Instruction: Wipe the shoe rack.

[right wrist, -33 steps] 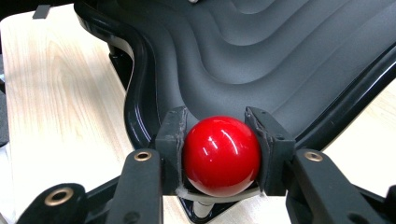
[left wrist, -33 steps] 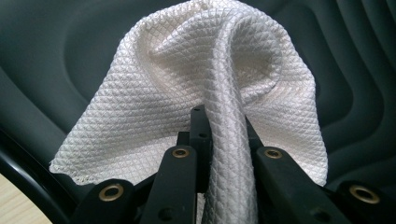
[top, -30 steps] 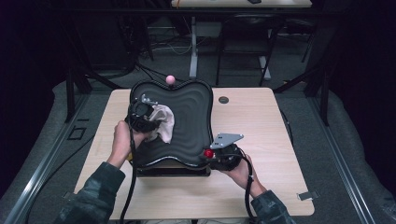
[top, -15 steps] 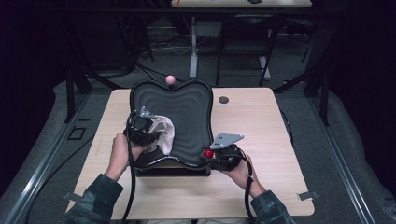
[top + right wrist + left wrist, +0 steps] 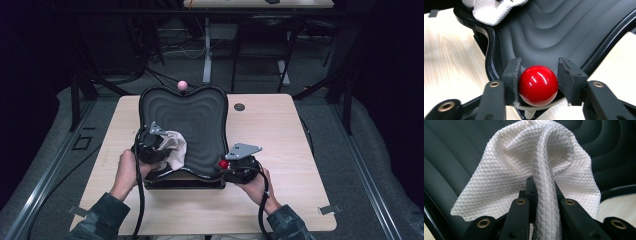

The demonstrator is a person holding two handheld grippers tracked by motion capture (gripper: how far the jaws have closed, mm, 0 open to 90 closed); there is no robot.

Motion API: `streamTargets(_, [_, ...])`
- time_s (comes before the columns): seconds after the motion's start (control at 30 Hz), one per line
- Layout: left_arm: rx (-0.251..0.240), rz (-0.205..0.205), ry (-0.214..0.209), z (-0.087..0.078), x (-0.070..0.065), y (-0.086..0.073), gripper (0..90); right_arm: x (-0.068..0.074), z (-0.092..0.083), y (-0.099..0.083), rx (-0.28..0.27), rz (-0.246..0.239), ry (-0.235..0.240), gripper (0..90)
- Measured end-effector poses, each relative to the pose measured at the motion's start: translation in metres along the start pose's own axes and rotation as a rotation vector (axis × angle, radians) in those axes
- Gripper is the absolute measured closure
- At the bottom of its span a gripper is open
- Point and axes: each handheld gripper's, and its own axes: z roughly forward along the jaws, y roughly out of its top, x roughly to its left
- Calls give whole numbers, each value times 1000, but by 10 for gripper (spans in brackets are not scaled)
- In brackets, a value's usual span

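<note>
Tongs first: the left gripper (image 5: 541,195) is clamped on a fold of the white cloth (image 5: 529,162), which drapes ahead of its jaws onto the ribbed black tray (image 5: 195,120). The right gripper (image 5: 539,75) pinches the red ball knob (image 5: 538,85) at the tray's near rim, apparently steadying it. Judged step: wiping the tray surface, mid-task. Next move calls for dragging the cloth across the ridges with light downward pressure while the right grip holds firm.
</note>
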Motion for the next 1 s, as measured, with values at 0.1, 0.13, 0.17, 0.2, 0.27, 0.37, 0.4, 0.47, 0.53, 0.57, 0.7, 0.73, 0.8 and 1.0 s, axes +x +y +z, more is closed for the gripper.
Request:
streamTargets(0.1, [9,1,-12,-1,0,-3,831,-1,1,-1,-8,9,13,597])
streamTargets(0.13, [17,0,-17,-1,0,-4,831,-1,1,-1,-9,6,19,598])
streamTargets(0.17, [21,1,-22,-1,0,-5,831,-1,1,0,-6,3,19,599])
streamTargets(0.2, [25,1,-25,-1,0,-5,831,-1,1,-1,-7,-4,20,599])
streamTargets(0.27, [36,4,-33,-1,-2,-7,830,-2,2,-1,-7,-18,25,599])
streamTargets(0.37, [50,11,-34,-1,-4,-8,830,-3,3,0,-16,-36,40,599])
streamTargets(0.4, [57,15,-37,-1,-4,-9,830,-3,4,0,-13,-40,35,599])
streamTargets(0.47, [68,19,-49,-1,-6,-11,830,-4,6,1,-14,-41,38,599])
streamTargets(0.53, [73,23,-46,-1,-7,-13,830,-4,8,2,-22,-47,45,599])
streamTargets(0.57, [73,27,-44,-1,-8,-14,830,-4,8,2,-19,-47,42,599])
streamTargets(0.7, [65,16,-47,-1,-7,-15,829,-3,9,3,-14,-49,38,599])
streamTargets(0.73, [64,15,-47,-1,-7,-15,829,-4,9,3,-16,-50,40,599])
streamTargets(0.8, [55,17,-45,-1,-9,-13,829,-3,9,2,-23,-52,42,599])
streamTargets(1.0, [24,20,-38,4,-9,2,828,-4,9,2,-18,-51,44,598])
